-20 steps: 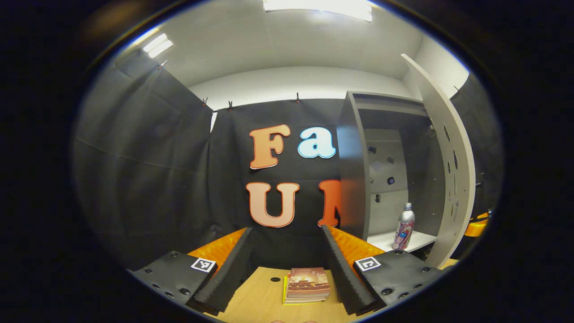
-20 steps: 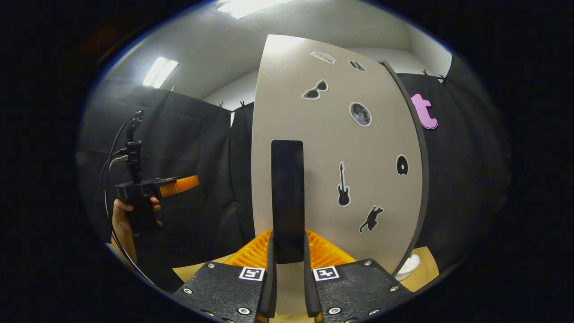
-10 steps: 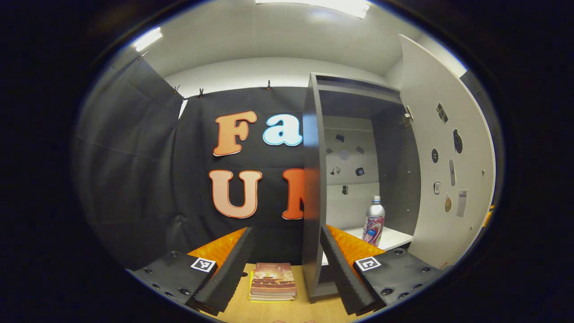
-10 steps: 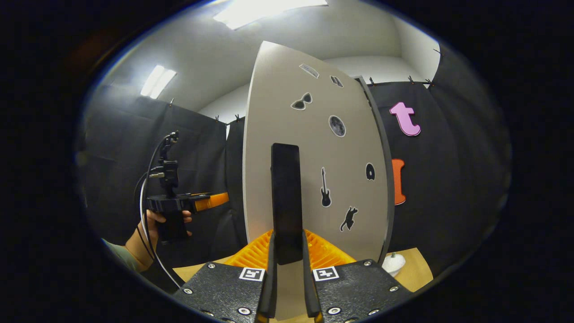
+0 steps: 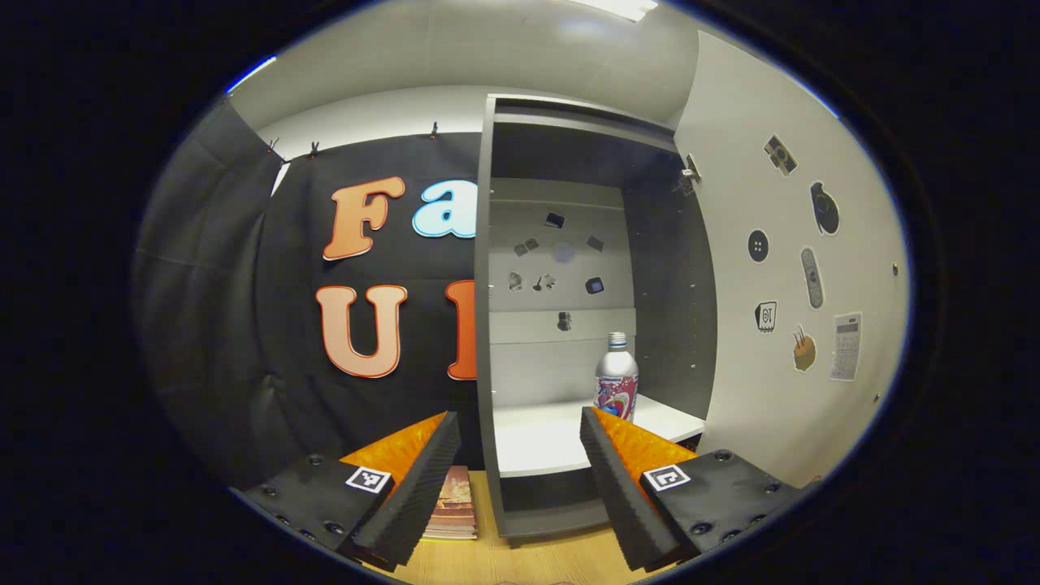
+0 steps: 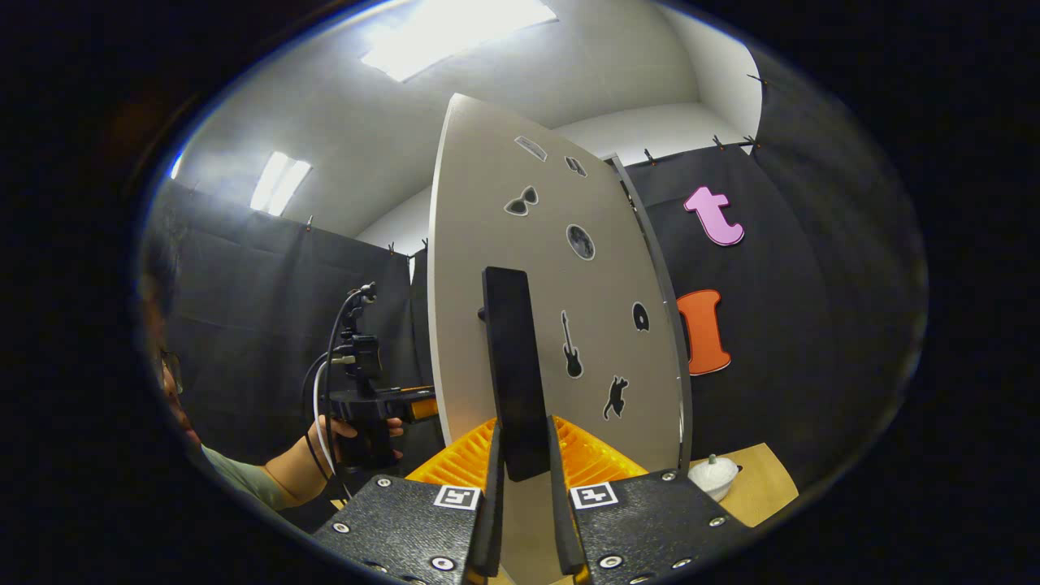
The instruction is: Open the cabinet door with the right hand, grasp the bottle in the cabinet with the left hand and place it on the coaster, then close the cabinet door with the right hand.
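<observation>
In the left gripper view the grey cabinet (image 5: 486, 325) stands with its door (image 5: 780, 341) swung wide to the right. A silver bottle (image 5: 616, 386) with a colourful label stands upright on the white shelf (image 5: 544, 439). My left gripper (image 5: 520, 471) is open, in front of the shelf and short of the bottle. In the right gripper view my right gripper (image 6: 524, 479) is shut on the door's black upright handle (image 6: 508, 366), with the stickered door face (image 6: 487, 244) ahead. A hand holds the left gripper (image 6: 366, 402) at the left there.
A stack of books (image 5: 455, 508) lies on the wooden table (image 5: 528, 561) left of the cabinet foot. A small white dish (image 6: 713, 475) sits on the table (image 6: 760, 487) right of the door. Black cloth walls close in behind and to the sides.
The door has swung farther open with my right gripper on its handle. My left gripper has turned toward the cabinet, so the bottle now sits near the middle of its view.
</observation>
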The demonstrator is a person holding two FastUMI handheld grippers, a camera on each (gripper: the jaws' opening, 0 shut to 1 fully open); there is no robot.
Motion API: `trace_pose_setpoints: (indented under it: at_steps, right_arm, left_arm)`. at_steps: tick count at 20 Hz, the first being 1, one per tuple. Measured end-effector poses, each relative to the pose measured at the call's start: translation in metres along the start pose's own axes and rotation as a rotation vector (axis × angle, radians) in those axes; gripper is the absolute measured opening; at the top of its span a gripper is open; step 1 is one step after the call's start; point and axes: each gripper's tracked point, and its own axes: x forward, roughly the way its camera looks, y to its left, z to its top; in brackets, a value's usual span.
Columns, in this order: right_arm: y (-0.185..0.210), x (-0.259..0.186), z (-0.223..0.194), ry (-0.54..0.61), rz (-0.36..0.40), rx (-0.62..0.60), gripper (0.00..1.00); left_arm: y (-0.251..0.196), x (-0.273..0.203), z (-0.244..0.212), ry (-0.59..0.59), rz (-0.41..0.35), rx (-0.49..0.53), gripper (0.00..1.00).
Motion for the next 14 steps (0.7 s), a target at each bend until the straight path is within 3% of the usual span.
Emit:
trace_pose_setpoints:
  at_steps: [14]
  right_arm:
    - [-0.008,-0.013,0.019,-0.162,-0.06,-0.123,0.3]
  left_arm:
    - [-0.102,0.101,-0.04,0.05,-0.174,-0.031,0.94]
